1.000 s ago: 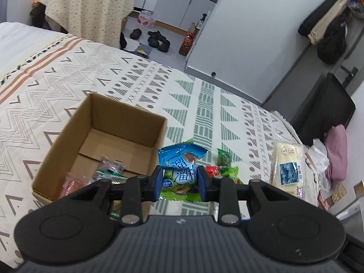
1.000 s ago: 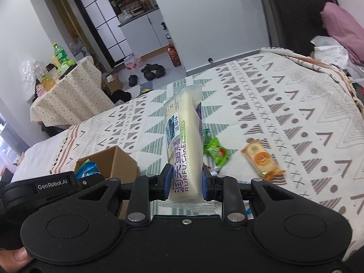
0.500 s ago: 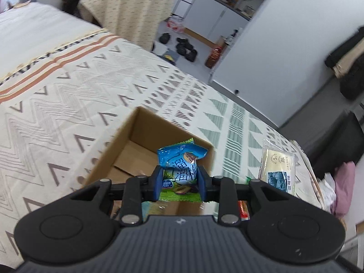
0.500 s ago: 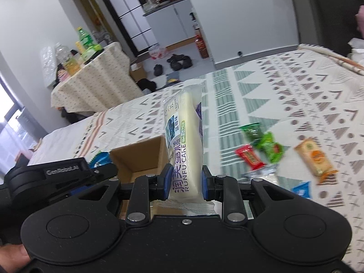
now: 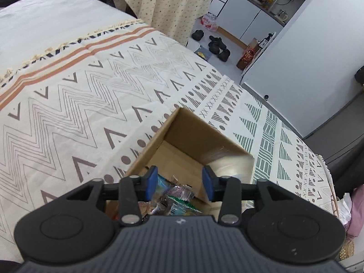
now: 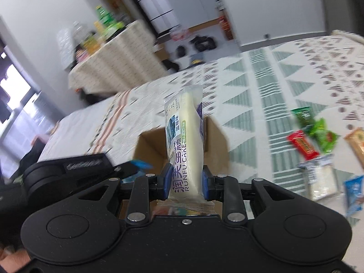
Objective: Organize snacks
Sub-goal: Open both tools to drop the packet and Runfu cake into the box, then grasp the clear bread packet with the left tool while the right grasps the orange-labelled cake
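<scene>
An open cardboard box [image 5: 200,134] stands on the patterned bedspread [image 5: 79,104] with several snack packets [image 5: 179,195] inside. My left gripper [image 5: 179,178] hangs over the box. Its jaws are opening and nothing is between them; a blue packet [image 5: 160,182] lies just below the left pad. In the right wrist view my right gripper [image 6: 185,182] holds a white Runfu cake packet [image 6: 185,134] upright above the box [image 6: 147,150]. Its jaws are starting to open, though the pads still touch the packet. The left gripper's body [image 6: 68,173] shows at the left of that view.
Loose snacks lie on the bedspread to the right: green packets [image 6: 318,132], a red bar [image 6: 302,144], an orange biscuit pack [image 6: 357,143], a clear pack [image 6: 323,177], a blue pack [image 6: 355,191]. Beyond the bed stand a cloth-covered table [image 5: 163,4] and shoes [image 5: 216,45].
My left gripper moved over the box, its jaws spread, and the blue packet left them. My right gripper carried the cake packet left until it stood over the box.
</scene>
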### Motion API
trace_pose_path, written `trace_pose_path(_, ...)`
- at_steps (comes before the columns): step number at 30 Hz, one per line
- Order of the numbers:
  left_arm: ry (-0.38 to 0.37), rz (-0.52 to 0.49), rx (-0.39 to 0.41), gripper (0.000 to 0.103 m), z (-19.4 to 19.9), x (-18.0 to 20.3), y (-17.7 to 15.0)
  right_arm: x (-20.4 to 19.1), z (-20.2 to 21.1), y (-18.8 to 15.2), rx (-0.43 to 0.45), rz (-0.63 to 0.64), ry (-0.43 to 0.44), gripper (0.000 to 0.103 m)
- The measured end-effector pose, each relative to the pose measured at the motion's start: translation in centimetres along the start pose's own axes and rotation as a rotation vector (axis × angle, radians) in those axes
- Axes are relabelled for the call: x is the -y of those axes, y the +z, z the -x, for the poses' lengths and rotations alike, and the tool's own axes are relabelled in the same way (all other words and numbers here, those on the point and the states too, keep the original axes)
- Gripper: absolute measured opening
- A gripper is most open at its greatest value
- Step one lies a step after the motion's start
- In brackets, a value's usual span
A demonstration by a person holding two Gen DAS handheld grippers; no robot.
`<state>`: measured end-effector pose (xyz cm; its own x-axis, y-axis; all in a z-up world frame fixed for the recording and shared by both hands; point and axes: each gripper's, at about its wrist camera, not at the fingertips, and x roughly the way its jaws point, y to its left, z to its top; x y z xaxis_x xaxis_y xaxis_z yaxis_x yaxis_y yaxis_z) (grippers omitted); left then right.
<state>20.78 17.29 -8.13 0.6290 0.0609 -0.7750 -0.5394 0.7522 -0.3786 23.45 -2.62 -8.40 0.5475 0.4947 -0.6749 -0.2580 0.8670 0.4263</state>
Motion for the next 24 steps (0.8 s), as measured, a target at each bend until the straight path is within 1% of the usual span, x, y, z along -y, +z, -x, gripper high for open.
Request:
trace_pose_path(1, 0.002, -0.001, -0.004, 0.050, -0.1, 0.0, 0.0, -0.2, -0.1, -0.1, -0.008, 0.002, -0.002, 0.037)
trace_pose_path(2, 0.006, -0.003, -0.006, 0.055, -0.1, 0.1, -0.1, -0.2, -0.2, -0.3, -0.010, 0.005, -0.017, 0.044)
trace_pose_path(4, 0.008, -0.010, -0.006, 0.061, 0.0, 0.3, -0.2, -0.2, 0.1, -0.4, 0.002, 0.013, -0.039, 0.048)
trace_pose_path(6, -0.002, -0.017, -0.006, 0.071, 0.1, 0.7, -0.4, 0.3, 0.5, -0.5, 0.002, 0.005, -0.047, 0.051)
trace_pose_path(9, -0.013, -0.044, -0.002, 0.075, 0.3, 1.4, -0.9, 1.3, 1.0, -0.6, 0.004, -0.004, -0.074, 0.056)
trace_pose_path(13, -0.018, -0.084, -0.011, 0.077, 0.5, 2.5, -1.6, 2.7, 2.1, -0.9, 0.016, -0.005, -0.112, 0.064)
trace_pose_path(15, -0.018, -0.106, -0.011, 0.077, 0.6, 3.1, -2.0, 3.3, 2.6, -1.1, 0.023, -0.005, -0.132, 0.069)
trace_pose_path(16, -0.018, -0.117, -0.009, 0.078, 0.6, 3.3, -2.2, 3.6, 2.8, -1.1, 0.027, -0.006, -0.144, 0.074)
trace_pose_path(17, -0.018, -0.130, -0.007, 0.081, 0.7, 3.7, -2.4, 4.0, 3.2, -1.2, 0.033, -0.007, -0.154, 0.078)
trace_pose_path(18, -0.019, -0.140, -0.005, 0.084, 0.8, 4.0, -2.7, 4.3, 3.5, -1.3, 0.037, -0.008, -0.160, 0.079)
trace_pose_path(21, -0.034, -0.165, -0.002, 0.085, 1.1, 4.9, -3.2, 5.4, 4.4, -1.4, 0.043, -0.014, -0.174, 0.082)
trace_pose_path(23, -0.044, -0.180, -0.001, 0.089, 1.3, 5.6, -3.6, 6.2, 5.2, -1.5, 0.052, -0.016, -0.185, 0.088)
trace_pose_path(24, -0.050, -0.188, 0.000, 0.091, 1.4, 6.0, -3.9, 6.5, 5.5, -1.6, 0.057, -0.014, -0.191, 0.089)
